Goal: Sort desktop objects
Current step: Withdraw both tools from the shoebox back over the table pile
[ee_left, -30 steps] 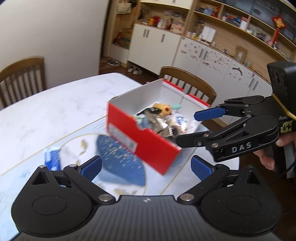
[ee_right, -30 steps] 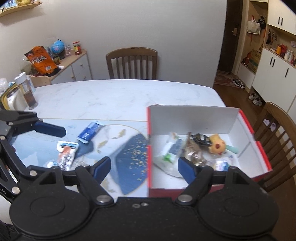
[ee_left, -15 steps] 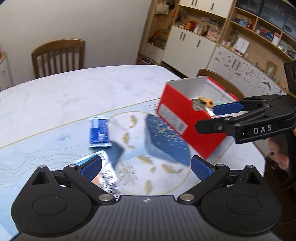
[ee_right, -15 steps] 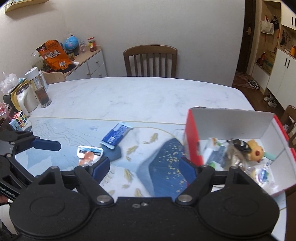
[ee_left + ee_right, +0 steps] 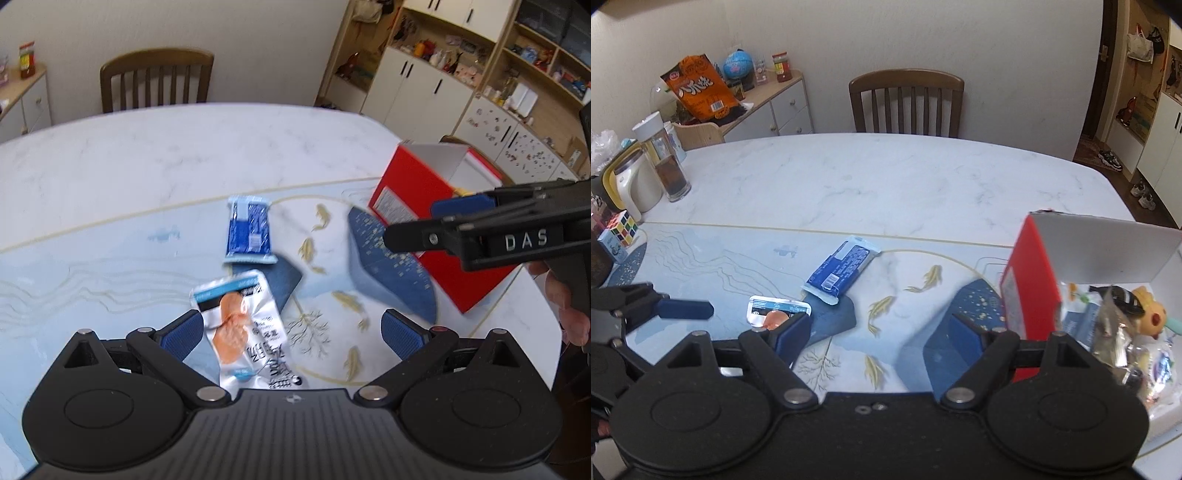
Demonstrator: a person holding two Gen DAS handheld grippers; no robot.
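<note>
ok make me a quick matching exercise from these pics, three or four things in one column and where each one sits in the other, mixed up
Things:
1. blue packet
2. white pouch with the orange picture
3. yellow duck toy
4. puzzle cube

Places:
a. inside the red box
b. at the mat's far left edge, near the white jug
c. out in the middle of the mat, clear of both tongs
d. just ahead of the left tongs, by one blue pad

Pairs: 1-c, 2-d, 3-a, 4-b
</note>
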